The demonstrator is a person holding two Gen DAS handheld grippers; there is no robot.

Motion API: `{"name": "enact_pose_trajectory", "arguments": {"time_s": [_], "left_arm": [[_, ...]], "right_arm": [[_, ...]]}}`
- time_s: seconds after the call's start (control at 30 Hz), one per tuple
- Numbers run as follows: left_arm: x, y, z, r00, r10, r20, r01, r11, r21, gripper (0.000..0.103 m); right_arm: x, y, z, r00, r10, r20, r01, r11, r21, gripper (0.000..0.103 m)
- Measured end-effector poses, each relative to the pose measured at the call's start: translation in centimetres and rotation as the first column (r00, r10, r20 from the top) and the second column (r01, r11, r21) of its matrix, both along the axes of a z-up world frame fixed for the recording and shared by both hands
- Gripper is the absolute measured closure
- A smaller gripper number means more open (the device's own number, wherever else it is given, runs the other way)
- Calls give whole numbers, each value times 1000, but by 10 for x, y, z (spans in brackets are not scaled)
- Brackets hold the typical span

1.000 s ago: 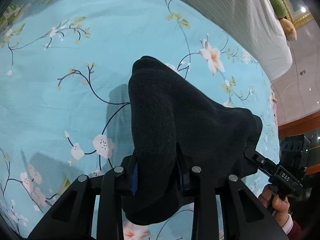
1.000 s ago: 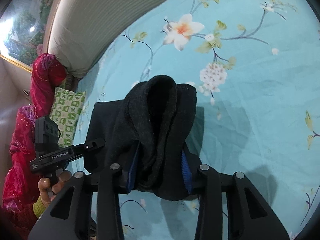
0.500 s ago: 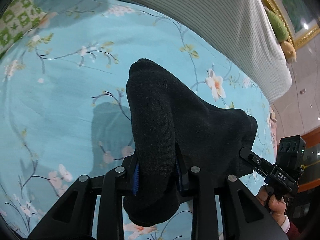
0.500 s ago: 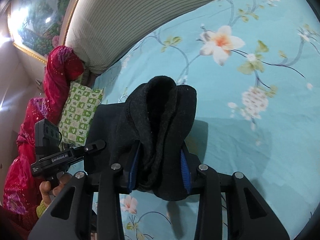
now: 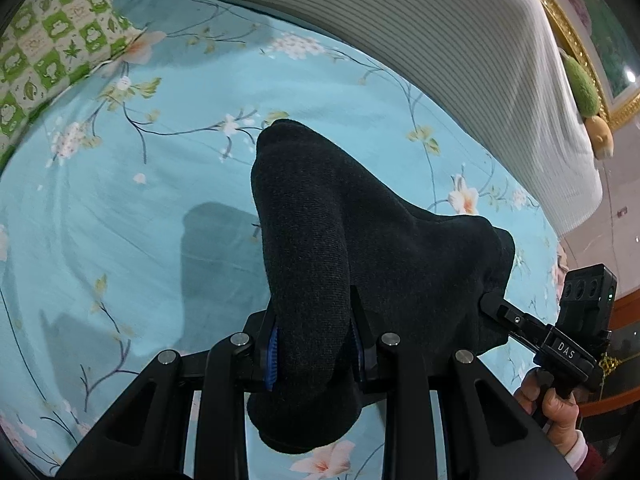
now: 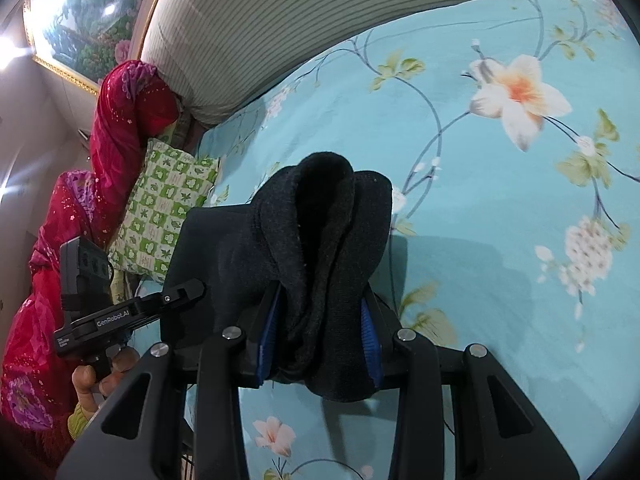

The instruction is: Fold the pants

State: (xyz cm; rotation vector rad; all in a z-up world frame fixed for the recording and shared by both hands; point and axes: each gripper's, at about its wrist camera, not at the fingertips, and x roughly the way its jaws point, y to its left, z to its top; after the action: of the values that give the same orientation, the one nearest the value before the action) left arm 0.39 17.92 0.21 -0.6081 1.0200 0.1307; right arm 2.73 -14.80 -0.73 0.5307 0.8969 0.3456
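The black knit pants (image 5: pixel 360 248) hang lifted above the light blue floral bedsheet (image 5: pixel 120 220), stretched between both grippers. My left gripper (image 5: pixel 314 344) is shut on a thick bunch of the cloth. My right gripper (image 6: pixel 318 332) is shut on another bunch of the pants (image 6: pixel 320 240). The right gripper also shows at the right of the left wrist view (image 5: pixel 516 320), and the left gripper at the left of the right wrist view (image 6: pixel 176 300). The lower part of the pants is hidden behind the grippers.
A striped white headboard cushion (image 5: pixel 440 40) runs along the far edge of the bed. A green checked pillow (image 5: pixel 48 48) lies at the bed's corner, beside a red sequined cloth (image 6: pixel 80 200). A plush toy (image 5: pixel 588 100) sits by the gold picture frame.
Both grippers have risen and tilted up with the pants held; more of the headboard and the green pillow has come into view. The grips have not changed.
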Motion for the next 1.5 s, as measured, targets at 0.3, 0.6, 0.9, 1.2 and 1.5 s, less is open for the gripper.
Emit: {"name": "enact_pose_trajectory", "arguments": {"time_s": [0.3,0.6,0.9,1.2,1.5], "left_arm": [[-1,24,-3,999,42,-11,-42,999,17,75],[-1,30,-6,997,70,-24,-69,996,55,75],[3,33,-13,996,85,-41,-82,995,65,75],[6,36,-22,995,86,-51,-83,995,60,75],[5,39,-33,995,81,-66,-79,996,38,70]], "right_arm": [[24,19,-3,999,37,-7,-37,999,-13,65],[37,31,-8,998,58,-24,-59,998,-21,65],[46,39,-12,997,66,-46,-67,997,-32,64],[49,40,-17,996,66,-65,-69,997,-45,64],[52,38,-24,994,58,-90,-62,997,-52,60]]}}
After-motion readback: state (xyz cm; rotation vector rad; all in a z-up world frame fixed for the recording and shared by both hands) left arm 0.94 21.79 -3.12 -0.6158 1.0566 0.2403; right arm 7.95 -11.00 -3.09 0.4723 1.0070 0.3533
